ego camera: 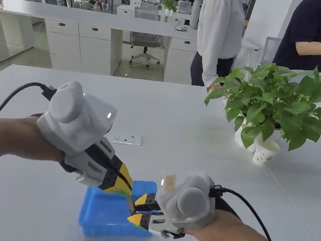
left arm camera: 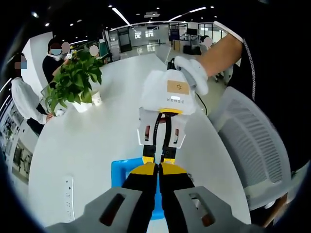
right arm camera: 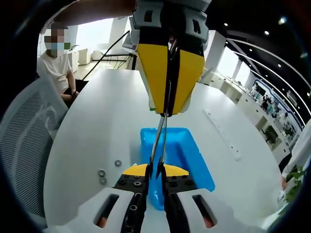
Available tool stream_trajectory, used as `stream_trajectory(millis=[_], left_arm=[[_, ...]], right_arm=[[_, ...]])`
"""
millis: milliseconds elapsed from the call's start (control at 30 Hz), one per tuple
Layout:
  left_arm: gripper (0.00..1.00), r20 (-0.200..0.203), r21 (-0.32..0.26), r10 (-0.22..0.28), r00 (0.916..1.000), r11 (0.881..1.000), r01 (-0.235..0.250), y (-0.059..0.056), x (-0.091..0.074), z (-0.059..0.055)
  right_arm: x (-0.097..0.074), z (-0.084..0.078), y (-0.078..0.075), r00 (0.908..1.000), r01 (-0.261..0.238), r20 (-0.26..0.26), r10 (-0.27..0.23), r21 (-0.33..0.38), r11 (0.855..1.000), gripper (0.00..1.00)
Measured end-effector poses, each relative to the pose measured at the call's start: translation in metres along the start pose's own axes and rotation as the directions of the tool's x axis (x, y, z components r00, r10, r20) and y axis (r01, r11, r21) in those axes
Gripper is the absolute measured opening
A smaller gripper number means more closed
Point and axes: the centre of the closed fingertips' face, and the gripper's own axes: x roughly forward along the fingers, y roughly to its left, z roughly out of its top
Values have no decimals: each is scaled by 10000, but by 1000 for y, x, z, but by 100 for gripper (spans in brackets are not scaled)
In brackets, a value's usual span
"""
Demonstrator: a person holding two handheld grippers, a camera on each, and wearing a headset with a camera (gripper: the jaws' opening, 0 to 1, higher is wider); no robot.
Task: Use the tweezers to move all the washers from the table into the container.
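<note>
The left tool (right arm camera: 167, 110) is clamped shut on the tweezers (right arm camera: 163, 136). The right tool (right arm camera: 156, 171), nearly closed, grips their tips over the blue container (right arm camera: 189, 160). Three washers (right arm camera: 101, 173) lie on the worktop (right arm camera: 82, 136) beside it.

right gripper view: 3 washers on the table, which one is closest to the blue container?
The lone washer, which lies nearest the blue container. The other two washers sit together as a close pair, farther out from its edge.

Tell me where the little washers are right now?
In the right gripper view, three washers lie on the white table, just left of the blue container, outside it.
</note>
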Motion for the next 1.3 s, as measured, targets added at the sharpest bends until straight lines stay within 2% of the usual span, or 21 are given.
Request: stream_trajectory(millis=[400, 700, 1100, 1300], left_arm=[[5, 114, 134, -86, 9999, 9999, 84, -16, 4, 5], [5, 97, 278, -357, 9993, 9990, 355, -25, 10, 6], [5, -87, 357, -653, 9978, 9972, 656, -38, 25, 2], [5, -145, 334, -749, 9971, 9966, 754, -43, 32, -5]], right_arm=[[-7, -1, 16, 10000, 58, -22, -58, 37, 10000, 12], [-9, -5, 28, 10000, -13, -41, 14, 162, 9999, 12], [-5, -18, 43, 9996, -234, -132, 241, 463, 9987, 12], [-1, -26, 51, 9993, -311, -195, 322, 543, 9980, 12]])
